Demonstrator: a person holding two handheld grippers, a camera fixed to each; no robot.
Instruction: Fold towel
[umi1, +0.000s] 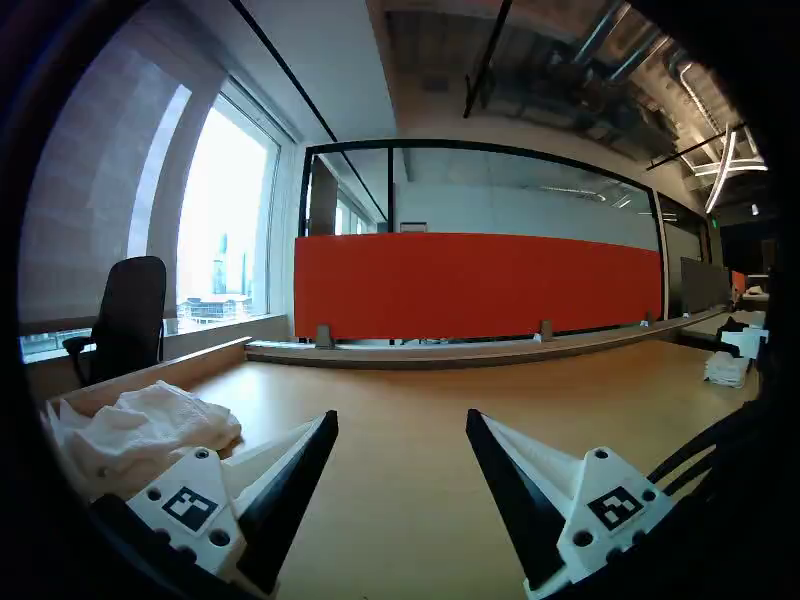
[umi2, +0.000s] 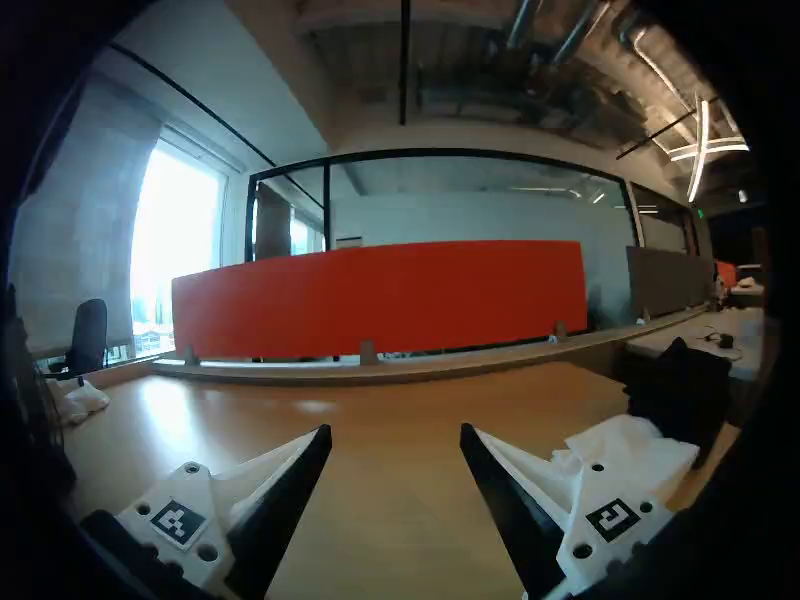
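Both the left hand-held gripper (umi1: 401, 413) and the right hand-held gripper (umi2: 395, 428) were released over the surface (umi1: 560, 390), where a crumpled towel (umi1: 140, 430) lay.

Open desk (umi1: 420, 390) ahead; crumpled towel (umi1: 140, 432) beside, orange divider (umi1: 480, 285) beyond.

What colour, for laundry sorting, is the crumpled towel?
The crumpled cloth towel is white; left gripper view.

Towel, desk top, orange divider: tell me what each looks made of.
Towel: soft white cloth, likely cotton terry; it lies crumpled in loose folds. Desk top: light wood or wood-look laminate, smooth with a slight sheen; it shows pale glare. Orange divider: flat matte panel, perhaps fabric-covered or painted; texture too far to tell.
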